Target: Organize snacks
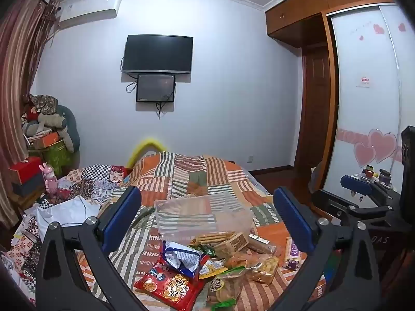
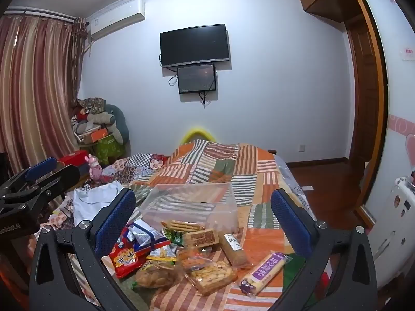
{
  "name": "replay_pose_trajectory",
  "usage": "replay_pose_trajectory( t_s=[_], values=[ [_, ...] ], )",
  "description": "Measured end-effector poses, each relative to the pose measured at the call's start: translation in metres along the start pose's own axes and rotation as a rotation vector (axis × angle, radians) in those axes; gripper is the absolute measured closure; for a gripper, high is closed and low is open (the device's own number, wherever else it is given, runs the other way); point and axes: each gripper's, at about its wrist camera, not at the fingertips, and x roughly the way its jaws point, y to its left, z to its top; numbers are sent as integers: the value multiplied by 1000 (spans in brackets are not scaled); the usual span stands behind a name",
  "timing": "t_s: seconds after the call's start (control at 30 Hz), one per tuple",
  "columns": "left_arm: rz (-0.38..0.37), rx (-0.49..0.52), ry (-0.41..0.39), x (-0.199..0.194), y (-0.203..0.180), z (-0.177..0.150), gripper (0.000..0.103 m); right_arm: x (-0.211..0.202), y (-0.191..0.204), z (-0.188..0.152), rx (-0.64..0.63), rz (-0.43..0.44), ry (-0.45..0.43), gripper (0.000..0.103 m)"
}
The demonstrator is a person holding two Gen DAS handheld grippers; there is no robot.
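1. The left claw (image 1: 207, 215) is hanging spread wide above the bed, its blue pads (image 1: 122, 217) standing well apart with nothing between them and touching nothing.
2. The right claw (image 2: 203, 215) is likewise gaping wide and carrying nothing, hovering over the same snack pile (image 2: 181, 254).
3. The snacks are lying heaped on the striped patchwork quilt (image 2: 220, 165), just in front of a clear plastic bin (image 2: 192, 204) that is sitting on the bed behind them.
4. The right wrist view is showing the pile more fully: a red chip bag (image 2: 124, 258), a crumpled blue-and-white bag (image 2: 145, 235), a tray of golden crackers (image 2: 212, 276), a long tan bar (image 2: 233, 248) and a purple-labelled roll (image 2: 262, 269) lying apart at the right edge of the heap.
5. In the left wrist view the red chip bag (image 1: 168, 285) and blue-and-white bag (image 1: 181, 258) are sitting nearest the camera, and the clear plastic bin (image 1: 202, 212) is appearing between the pads.
6. Only the left wrist view is catching the right claw from the side, at the far right edge (image 1: 363, 189); only the right wrist view is catching the left claw at its far left (image 2: 41, 168).
7. The right wrist view alone is showing a white appliance (image 2: 396, 223) by the wardrobe.
8. Both views are showing the wall television (image 1: 158, 53).
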Motion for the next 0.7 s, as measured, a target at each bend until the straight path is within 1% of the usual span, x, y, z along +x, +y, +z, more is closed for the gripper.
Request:
replay_pose_trajectory(
  t_s=[0.2, 0.27, 0.4, 0.7],
  values=[
    [-11, -2, 23, 3, -1, 1, 0, -2, -1, 2, 9, 2, -4, 0],
    [-10, 0, 15, 0, -2, -2, 0, -3, -2, 3, 5, -10, -7, 0],
    [-10, -5, 18, 3, 1, -2, 0, -3, 0, 3, -2, -6, -13, 0],
    [-5, -9, 14, 5, -3, -6, 0, -4, -3, 3, 13, -9, -17, 0]
  ],
)
